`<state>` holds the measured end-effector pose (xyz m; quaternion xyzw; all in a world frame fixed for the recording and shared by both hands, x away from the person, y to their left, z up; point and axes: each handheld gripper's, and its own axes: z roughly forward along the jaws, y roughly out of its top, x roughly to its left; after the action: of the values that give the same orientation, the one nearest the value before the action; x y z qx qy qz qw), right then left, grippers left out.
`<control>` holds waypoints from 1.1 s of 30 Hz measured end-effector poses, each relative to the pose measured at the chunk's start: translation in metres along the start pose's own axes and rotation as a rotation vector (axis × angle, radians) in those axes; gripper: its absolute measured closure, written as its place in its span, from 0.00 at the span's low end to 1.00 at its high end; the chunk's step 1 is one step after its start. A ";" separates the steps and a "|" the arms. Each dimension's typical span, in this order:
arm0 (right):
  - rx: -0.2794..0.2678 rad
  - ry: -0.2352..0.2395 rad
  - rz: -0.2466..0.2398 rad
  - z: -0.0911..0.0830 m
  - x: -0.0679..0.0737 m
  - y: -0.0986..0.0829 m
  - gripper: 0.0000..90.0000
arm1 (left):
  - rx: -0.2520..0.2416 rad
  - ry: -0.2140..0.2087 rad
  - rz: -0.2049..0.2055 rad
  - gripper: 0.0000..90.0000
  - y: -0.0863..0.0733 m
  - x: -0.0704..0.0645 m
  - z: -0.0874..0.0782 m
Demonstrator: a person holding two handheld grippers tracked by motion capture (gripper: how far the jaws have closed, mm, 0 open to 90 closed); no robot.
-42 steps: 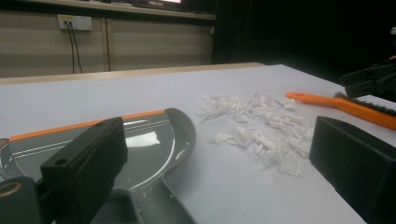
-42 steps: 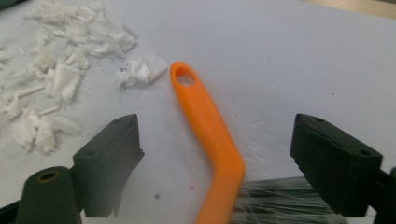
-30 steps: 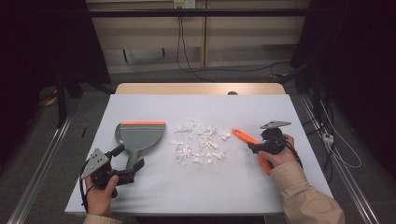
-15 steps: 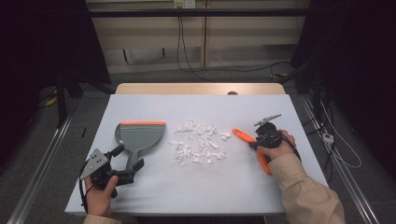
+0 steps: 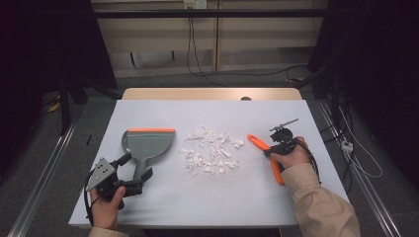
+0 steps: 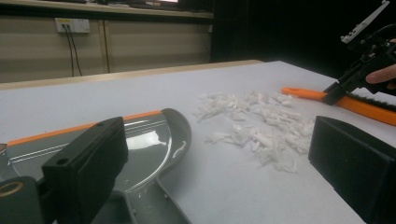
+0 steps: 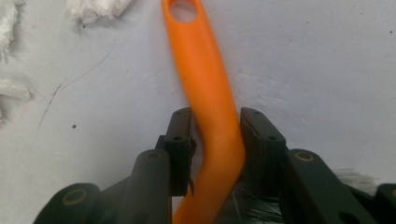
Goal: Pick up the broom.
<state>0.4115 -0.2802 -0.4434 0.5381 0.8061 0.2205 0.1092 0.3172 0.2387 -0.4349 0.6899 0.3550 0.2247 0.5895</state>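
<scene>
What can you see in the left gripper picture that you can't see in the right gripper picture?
The left gripper view alone has the grey dustpan with its orange lip, the wall socket, and the right gripper far off with the person's fingertips.

The right gripper view alone has the hanging hole at the handle's end and the two jaws standing close on either side of the handle.

Both have the orange brush, the white paper scraps and the white tabletop.

a white counter (image 5: 207, 202) stands on grey floor (image 5: 44, 148). behind it, black cables (image 5: 190, 44) hang from a wall socket (image 5: 194, 4) down beige panelling.
</scene>
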 end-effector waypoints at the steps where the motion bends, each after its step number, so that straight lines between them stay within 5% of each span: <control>1: 0.003 -0.002 0.006 0.000 0.000 0.000 0.77 | -0.001 0.002 -0.002 0.05 0.000 0.000 0.000; 8: 0.059 -0.024 0.035 0.001 0.002 0.009 0.78 | 0.003 0.007 0.014 0.05 0.000 -0.002 -0.001; 13: 0.049 -0.001 0.033 0.001 -0.001 0.008 0.79 | -0.004 0.003 0.017 0.05 0.001 -0.005 -0.002; 15: 0.062 -0.011 0.004 0.001 0.000 0.011 0.79 | 0.000 0.001 0.010 0.05 0.002 -0.005 -0.002; 18: 0.044 -0.027 0.026 0.003 -0.003 0.017 0.79 | -0.016 0.019 0.001 0.05 0.004 -0.004 -0.003; 24: -0.051 -0.054 0.060 0.000 -0.011 0.020 0.79 | -0.021 0.013 -0.001 0.05 0.005 -0.006 -0.003; 29: -0.213 -0.046 0.076 -0.018 -0.014 0.013 0.79 | -0.021 0.002 -0.026 0.04 0.008 -0.010 -0.001; 33: -0.328 -0.026 0.043 -0.035 -0.009 0.008 0.79 | -0.011 -0.029 -0.026 0.04 0.017 -0.022 0.004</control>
<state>0.4075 -0.2940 -0.4097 0.5329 0.7462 0.3444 0.2014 0.3101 0.2189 -0.4164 0.6853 0.3539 0.2089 0.6012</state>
